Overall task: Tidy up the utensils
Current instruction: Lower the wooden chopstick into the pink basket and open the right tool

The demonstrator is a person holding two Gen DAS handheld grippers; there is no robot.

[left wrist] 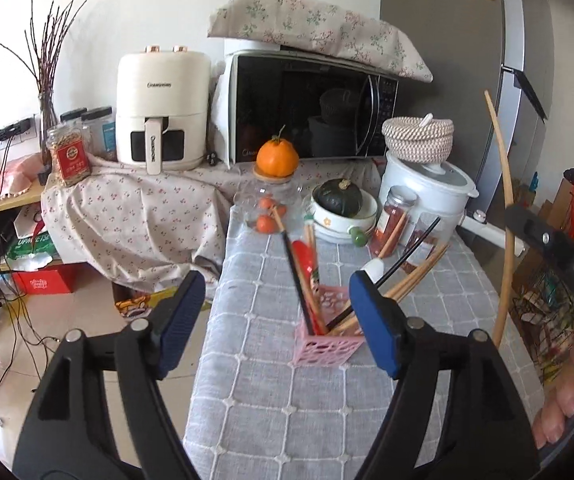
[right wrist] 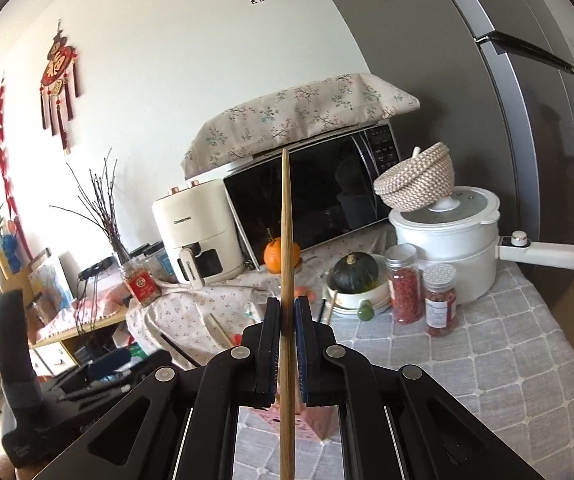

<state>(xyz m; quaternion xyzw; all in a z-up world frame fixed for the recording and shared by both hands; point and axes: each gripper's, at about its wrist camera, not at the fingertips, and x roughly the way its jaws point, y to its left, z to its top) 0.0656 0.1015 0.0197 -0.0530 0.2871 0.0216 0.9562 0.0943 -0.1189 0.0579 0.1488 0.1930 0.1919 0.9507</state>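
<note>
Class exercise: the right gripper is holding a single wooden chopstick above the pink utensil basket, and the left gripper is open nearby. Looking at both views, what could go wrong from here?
1. The right gripper pinches the wooden chopstick upright at one narrow spot, so it could pivot or slip.
2. The pink basket is small, light-looking and full of leaning utensils; lowering another in might tip it.
3. The open left gripper sits beside the basket and could knock it.

Bare tablecloth (left wrist: 287, 400) before the pink holder (left wrist: 329, 346) (utensils splay upward); jars (left wrist: 393, 220) crowd behind.
</note>
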